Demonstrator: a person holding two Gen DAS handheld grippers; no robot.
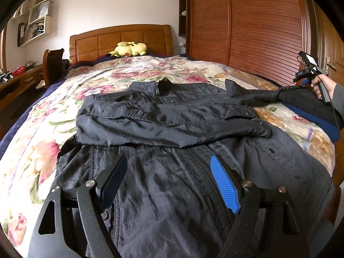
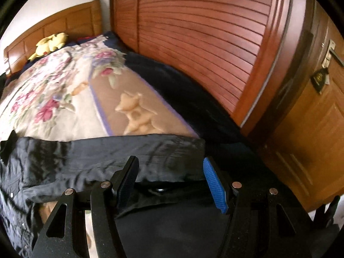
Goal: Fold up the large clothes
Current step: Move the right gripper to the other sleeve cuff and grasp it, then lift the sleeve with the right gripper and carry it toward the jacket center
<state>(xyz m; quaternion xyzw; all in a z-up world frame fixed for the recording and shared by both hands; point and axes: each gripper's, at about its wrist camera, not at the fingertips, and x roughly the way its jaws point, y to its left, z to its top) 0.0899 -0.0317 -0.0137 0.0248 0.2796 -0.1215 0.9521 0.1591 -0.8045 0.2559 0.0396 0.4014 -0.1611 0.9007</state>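
A large dark grey jacket (image 1: pixel 163 116) lies front up on the floral bedspread (image 1: pixel 28 142), zipper toward me. One sleeve (image 1: pixel 150 129) is folded across its chest. The other sleeve (image 1: pixel 253 95) stretches out to the right. My left gripper (image 1: pixel 169 159) hovers open over the jacket's lower front, with nothing between its fingers. In the right wrist view the stretched sleeve (image 2: pixel 103 154) lies across the bed, and my right gripper (image 2: pixel 171 160) stands open just above its cuff end, pads apart from the cloth. A hand holds that right gripper (image 1: pixel 306 74) at the bed's right edge.
A dark folded garment (image 1: pixel 311 107) over blue cloth sits by the bed's right edge, also under my right gripper (image 2: pixel 172 225). A yellow plush toy (image 1: pixel 129 49) lies by the headboard. A slatted wooden wardrobe (image 2: pixel 193 43) and a door (image 2: pixel 311 139) stand close on the right.
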